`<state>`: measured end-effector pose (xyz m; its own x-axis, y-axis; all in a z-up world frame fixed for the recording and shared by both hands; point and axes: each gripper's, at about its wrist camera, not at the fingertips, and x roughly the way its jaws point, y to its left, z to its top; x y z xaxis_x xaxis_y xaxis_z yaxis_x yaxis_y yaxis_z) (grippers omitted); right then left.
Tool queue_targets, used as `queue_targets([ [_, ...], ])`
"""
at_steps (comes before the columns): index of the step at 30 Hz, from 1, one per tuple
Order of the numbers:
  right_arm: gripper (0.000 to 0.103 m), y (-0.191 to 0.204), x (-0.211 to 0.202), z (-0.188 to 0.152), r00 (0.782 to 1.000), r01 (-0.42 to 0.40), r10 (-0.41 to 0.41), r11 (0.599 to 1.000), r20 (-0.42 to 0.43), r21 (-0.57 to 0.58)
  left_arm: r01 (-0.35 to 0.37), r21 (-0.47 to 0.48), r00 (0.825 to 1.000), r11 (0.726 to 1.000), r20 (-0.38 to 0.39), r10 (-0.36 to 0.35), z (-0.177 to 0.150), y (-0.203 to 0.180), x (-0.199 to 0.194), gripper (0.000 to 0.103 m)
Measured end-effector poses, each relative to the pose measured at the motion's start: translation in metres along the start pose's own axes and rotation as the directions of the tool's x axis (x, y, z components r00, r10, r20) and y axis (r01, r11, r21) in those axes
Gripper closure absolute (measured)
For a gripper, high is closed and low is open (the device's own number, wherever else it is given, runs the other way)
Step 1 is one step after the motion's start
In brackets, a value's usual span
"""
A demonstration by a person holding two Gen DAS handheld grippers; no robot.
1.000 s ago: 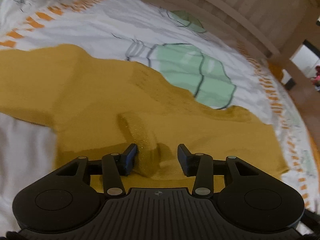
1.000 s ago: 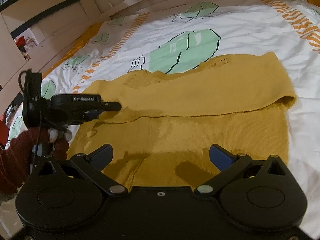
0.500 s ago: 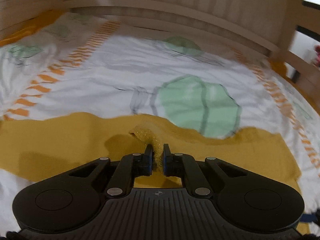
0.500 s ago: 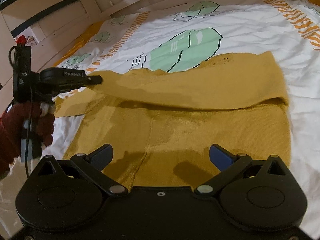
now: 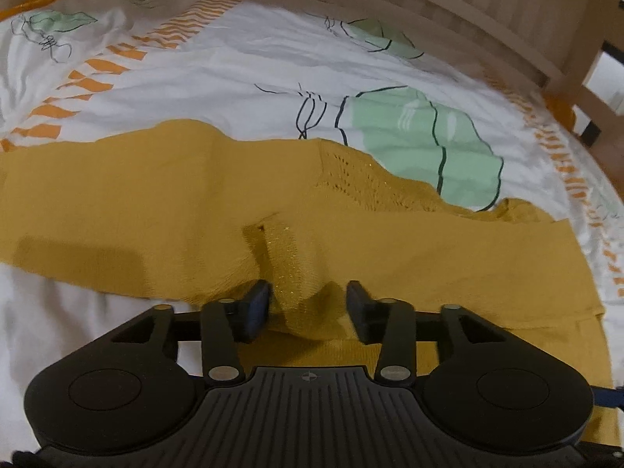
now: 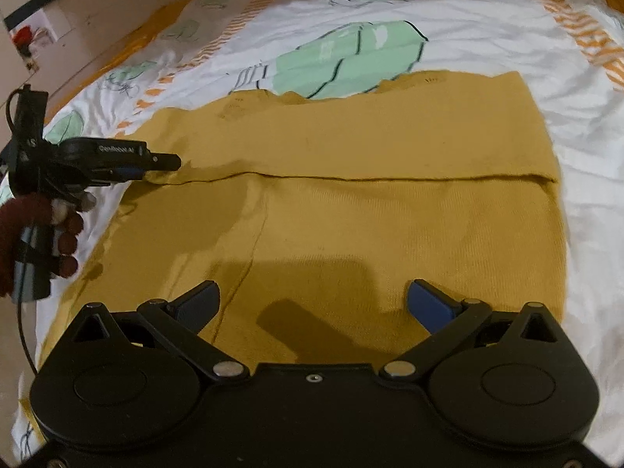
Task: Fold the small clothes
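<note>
A: Opening at this moment, the left gripper [image 5: 308, 304] has its jaws parted with a raised ridge of the mustard sweater [image 5: 390, 241] standing between them; the cloth brushes the left-hand pad [image 5: 257, 304] but the other pad stands clear of it, so nothing is pinched

B: And the right gripper [image 6: 312, 304]?

A: Jaws spread wide, hovering over the lower part of the sweater [image 6: 351, 214] with only flat knit and its own shadow under them, gripping nothing

B: Where does the garment lie?

A: Spread flat on the white bedcover [image 6: 487, 31] with green leaf prints and orange dashes. Its upper part is folded down over the body, the folded edge running straight across from side to side. A strip of open lacy knit shows along its far edge

B: Anything else in the right wrist view?

A: The left gripper [image 6: 165, 162] comes in from the picture's left with its tips at the end of that fold line, held by a hand [image 6: 62, 230] in a dark red sleeve. Beyond the bedcover runs a pale wooden bed frame [image 5: 487, 4]
</note>
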<state>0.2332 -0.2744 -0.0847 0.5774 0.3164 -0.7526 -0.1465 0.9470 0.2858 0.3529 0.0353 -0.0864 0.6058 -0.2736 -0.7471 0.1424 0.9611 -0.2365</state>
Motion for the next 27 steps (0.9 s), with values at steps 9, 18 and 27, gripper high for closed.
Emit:
queue_targets([
  [9, 0.0, 0.002, -0.004, 0.005, 0.989, -0.127, 0.122, 0.99, 0.083, 0.059, -0.107, -0.135, 0.989, 0.985, 0.089, 0.119, 0.013, 0.074, -0.05, 0.05],
  [18, 0.0, 0.031, 0.005, 0.016, 0.978, -0.17, 0.162, 0.984, 0.133, 0.057, -0.248, -0.345, 0.944, 0.905, 0.126, 0.306, 0.026, 0.185, -0.097, 0.049],
  [27, 0.0, 0.069, 0.029, 0.03, 0.972, -0.203, 0.198, 0.979, 0.129, 0.023, -0.27, -0.492, 0.911, 0.828, 0.149, 0.385, 0.033, 0.261, -0.115, 0.049],
])
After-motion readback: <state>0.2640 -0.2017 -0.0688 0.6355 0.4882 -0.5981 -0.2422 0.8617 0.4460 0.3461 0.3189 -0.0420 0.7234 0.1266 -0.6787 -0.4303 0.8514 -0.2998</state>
